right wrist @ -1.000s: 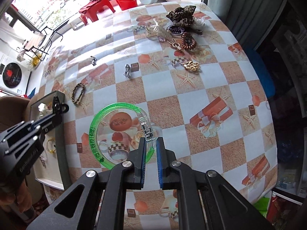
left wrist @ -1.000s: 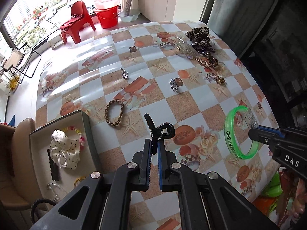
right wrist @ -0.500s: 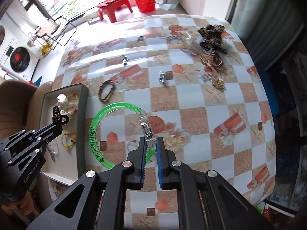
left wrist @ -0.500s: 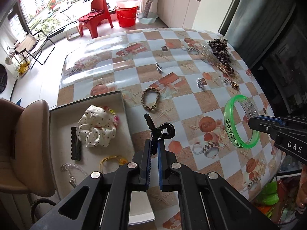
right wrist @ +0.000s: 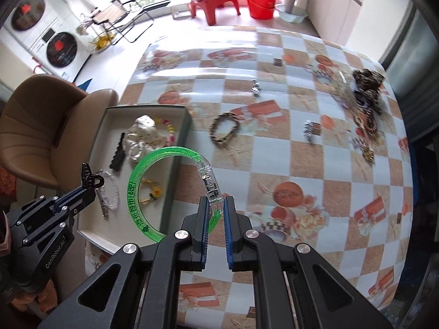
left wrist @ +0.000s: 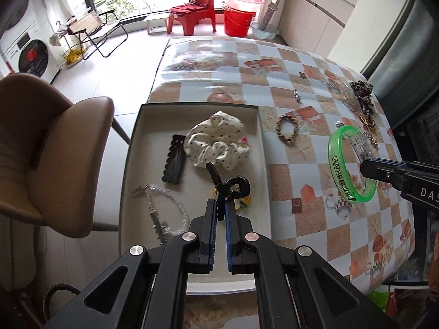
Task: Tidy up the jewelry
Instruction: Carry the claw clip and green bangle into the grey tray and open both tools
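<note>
My left gripper (left wrist: 221, 202) is shut on a small black hair clip (left wrist: 233, 185) and hangs over the open grey box (left wrist: 129, 148). In the box lie a white dotted scrunchie (left wrist: 216, 144), a black scalloped barrette (left wrist: 174, 159), a clear bead bracelet (left wrist: 167, 208) and a yellow cord piece (right wrist: 151, 193). My right gripper (right wrist: 215, 205) is shut on a green translucent bangle (right wrist: 142, 181) with a clear clasp, held above the box's right wall (right wrist: 175, 172). A brown braided bracelet (left wrist: 286, 128) lies on the tablecloth just right of the box.
The checked tablecloth (right wrist: 301, 164) carries a heap of jewelry and a leopard scrunchie (right wrist: 366, 87) at the far right, plus two small silver pieces (right wrist: 256, 87) (right wrist: 307, 130). A brown padded chair (left wrist: 55, 148) stands left of the table. The table's edge runs near the box.
Both grippers have swept left across the table with their loads. The box now sits under the black clip, and the green bangle has come over the box's right wall.
</note>
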Tool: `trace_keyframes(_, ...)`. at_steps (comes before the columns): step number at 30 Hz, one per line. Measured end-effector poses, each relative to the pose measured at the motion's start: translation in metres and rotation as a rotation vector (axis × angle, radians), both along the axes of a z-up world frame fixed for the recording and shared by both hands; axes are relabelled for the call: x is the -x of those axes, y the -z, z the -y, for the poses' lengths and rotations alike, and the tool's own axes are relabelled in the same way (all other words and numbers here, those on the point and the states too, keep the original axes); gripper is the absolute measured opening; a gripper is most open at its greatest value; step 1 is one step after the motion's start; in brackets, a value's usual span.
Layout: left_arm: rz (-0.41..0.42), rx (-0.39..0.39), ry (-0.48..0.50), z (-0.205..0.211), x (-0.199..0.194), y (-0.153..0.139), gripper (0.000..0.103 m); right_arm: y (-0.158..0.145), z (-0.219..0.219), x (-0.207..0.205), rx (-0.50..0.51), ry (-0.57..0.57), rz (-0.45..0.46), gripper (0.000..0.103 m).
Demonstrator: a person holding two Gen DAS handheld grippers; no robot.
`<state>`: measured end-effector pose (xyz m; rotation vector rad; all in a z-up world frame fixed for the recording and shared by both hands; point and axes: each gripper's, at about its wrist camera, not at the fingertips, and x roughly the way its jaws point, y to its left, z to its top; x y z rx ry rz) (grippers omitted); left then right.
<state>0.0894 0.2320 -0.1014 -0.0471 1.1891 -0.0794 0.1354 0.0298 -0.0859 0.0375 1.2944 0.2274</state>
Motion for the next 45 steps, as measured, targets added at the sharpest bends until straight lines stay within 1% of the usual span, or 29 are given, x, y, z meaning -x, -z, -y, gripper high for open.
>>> trace_keyframes(4,-0.021,0.004,-0.089,-0.029,0.014,0.011,0.009,0.009,-0.022,-0.005,-0.016,-0.052,-0.033,0.011)
trace_keyframes(6,-0.032,0.006,-0.117,-0.04,0.02,0.017,0.009,0.014,-0.035,-0.006,-0.013,-0.085,-0.045,0.011)
trace_keyframes(9,-0.047,0.004,-0.141,-0.049,0.027,0.026,0.009,0.021,-0.052,-0.007,-0.004,-0.135,-0.063,0.011)
trace_keyframes(13,-0.073,0.004,-0.163,-0.059,0.033,0.042,0.009,0.038,-0.075,-0.007,0.005,-0.191,-0.105,0.011)
trace_keyframes(22,-0.145,-0.017,-0.177,-0.066,0.036,0.081,0.009,0.092,-0.118,0.003,0.057,-0.279,-0.218,0.011)
trace_keyframes(28,-0.175,-0.019,-0.183,-0.069,0.039,0.098,0.009,0.12,-0.133,0.007,0.091,-0.307,-0.257,0.011)
trace_keyframes(35,-0.199,-0.03,-0.17,-0.063,0.041,0.111,0.009,0.142,-0.143,0.009,0.122,-0.314,-0.287,0.011)
trace_keyframes(45,-0.21,-0.045,-0.167,-0.059,0.041,0.116,0.009,0.154,-0.146,0.014,0.132,-0.313,-0.294,0.011)
